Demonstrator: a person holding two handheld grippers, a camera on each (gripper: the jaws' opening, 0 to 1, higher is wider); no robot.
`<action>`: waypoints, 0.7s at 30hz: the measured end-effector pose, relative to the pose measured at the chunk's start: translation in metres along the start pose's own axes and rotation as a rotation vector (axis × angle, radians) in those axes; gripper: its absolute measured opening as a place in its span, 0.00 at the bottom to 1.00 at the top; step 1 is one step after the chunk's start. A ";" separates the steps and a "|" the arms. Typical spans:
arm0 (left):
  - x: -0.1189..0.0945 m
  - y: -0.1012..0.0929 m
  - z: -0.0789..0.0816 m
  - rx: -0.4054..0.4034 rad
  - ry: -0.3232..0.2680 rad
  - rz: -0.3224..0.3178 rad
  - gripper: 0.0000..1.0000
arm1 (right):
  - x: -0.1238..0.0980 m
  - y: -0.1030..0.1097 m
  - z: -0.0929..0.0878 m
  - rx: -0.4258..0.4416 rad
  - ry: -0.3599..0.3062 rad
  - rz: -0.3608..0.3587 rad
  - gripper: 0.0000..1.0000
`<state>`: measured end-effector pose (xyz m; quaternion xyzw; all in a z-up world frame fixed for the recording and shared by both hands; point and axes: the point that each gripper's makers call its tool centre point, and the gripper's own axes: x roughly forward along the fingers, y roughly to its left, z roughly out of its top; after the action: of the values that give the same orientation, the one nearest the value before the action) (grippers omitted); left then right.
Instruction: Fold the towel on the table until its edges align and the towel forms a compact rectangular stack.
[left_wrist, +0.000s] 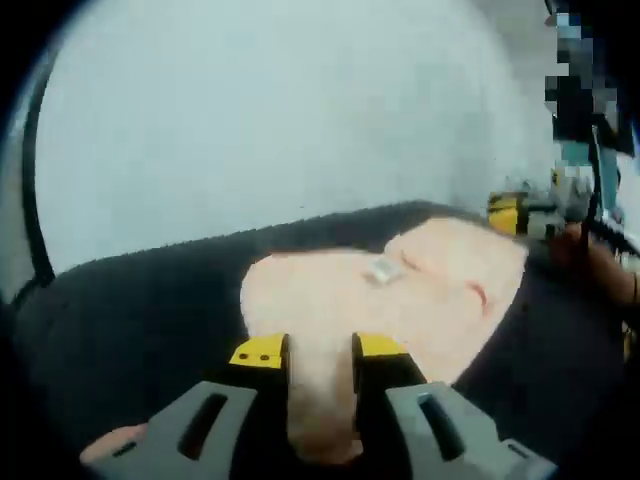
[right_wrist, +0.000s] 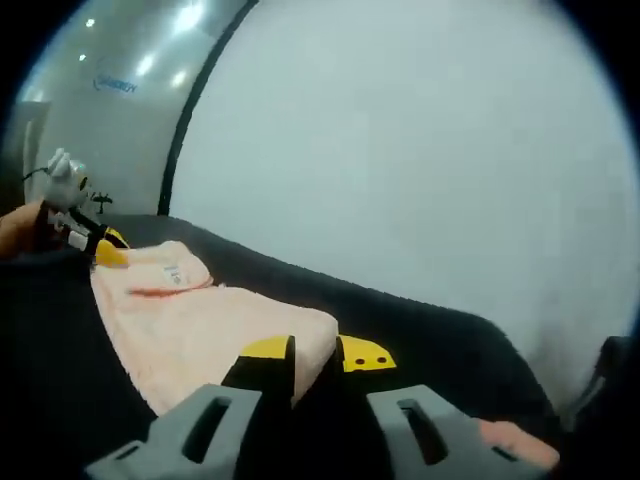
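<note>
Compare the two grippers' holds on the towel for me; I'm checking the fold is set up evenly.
The left gripper has a thick bunched fold of the pink towel filling the gap between its jaws. The right gripper pinches only a thin edge at a corner of the towel, its jaws closer together. The left gripper's cloth runs down deep between the jaws; the right gripper's stays near the tips. Both have yellow-tipped grey jaws shut on the same towel over the dark table.

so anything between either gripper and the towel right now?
No. Both are already shut on the towel: the left gripper pinches a bunched fold, the right gripper pinches a corner edge. Around it lies bare dark table.
</note>
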<state>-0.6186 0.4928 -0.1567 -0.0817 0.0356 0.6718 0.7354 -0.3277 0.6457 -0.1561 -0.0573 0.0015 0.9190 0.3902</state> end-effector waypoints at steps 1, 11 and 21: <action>-0.004 0.010 0.019 -0.075 -0.083 -0.008 0.28 | 0.001 -0.008 -0.003 0.080 0.009 -0.016 0.14; -0.024 0.129 0.000 0.100 -0.149 0.290 0.26 | 0.000 -0.065 -0.017 0.450 -0.071 -0.128 0.15; -0.019 0.121 0.002 0.241 -0.044 0.323 0.26 | -0.039 -0.032 -0.019 0.686 -0.036 -0.376 0.16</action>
<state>-0.7406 0.4848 -0.1608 0.0284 0.1125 0.7736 0.6230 -0.2759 0.6392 -0.1690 0.0936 0.2914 0.7784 0.5482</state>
